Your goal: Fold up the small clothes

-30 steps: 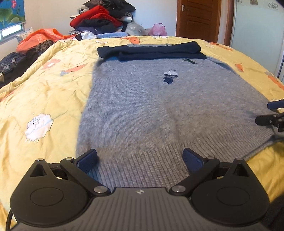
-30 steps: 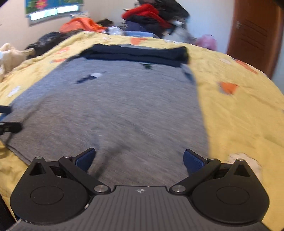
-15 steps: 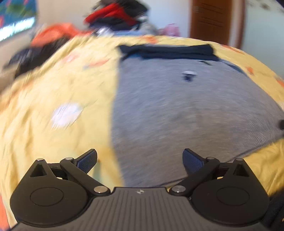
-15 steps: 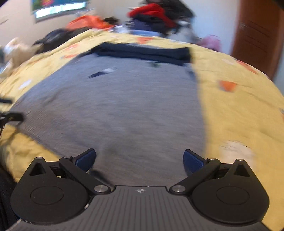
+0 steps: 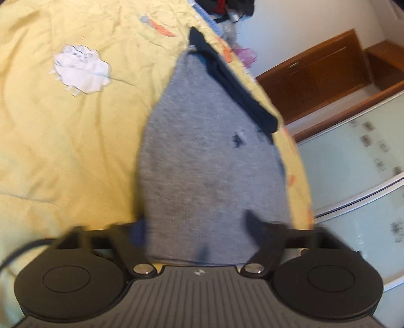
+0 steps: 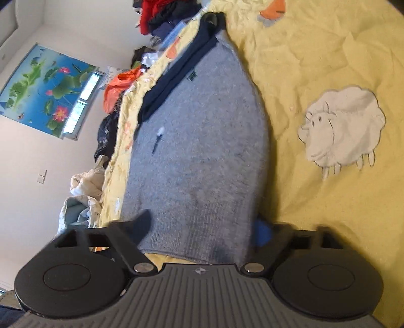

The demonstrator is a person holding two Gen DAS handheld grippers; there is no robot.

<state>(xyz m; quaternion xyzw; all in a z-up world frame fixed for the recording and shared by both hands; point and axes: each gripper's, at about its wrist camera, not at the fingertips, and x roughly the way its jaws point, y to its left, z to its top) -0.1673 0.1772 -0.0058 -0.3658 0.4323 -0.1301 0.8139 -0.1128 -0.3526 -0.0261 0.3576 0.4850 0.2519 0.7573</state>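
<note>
A grey knit sweater point(image 5: 209, 161) lies flat on the yellow bedspread point(image 5: 63, 141), with its dark navy sleeves point(image 5: 237, 85) folded across the far end. My left gripper point(image 5: 194, 227) is open and rolled sideways, and its jaws straddle the sweater's near left hem corner. My right gripper point(image 6: 202, 227) is open and rolled the other way, and straddles the near right hem corner of the sweater point(image 6: 202, 151). The navy sleeves point(image 6: 176, 73) lie at the far end there too. One blue pad point(image 6: 262, 234) shows under the hem's edge.
A pile of red and dark clothes point(image 6: 161, 17) sits past the bed's far end. Orange cloth point(image 6: 118, 88) and bundled bedding point(image 6: 83, 191) lie off one side. A wooden door point(image 5: 318, 75) and a pale wardrobe panel point(image 5: 353, 176) stand on the other side.
Both grippers have rolled about a quarter turn and dropped to the sweater's near hem corners. Their jaws stay open and now straddle the hem edge.
</note>
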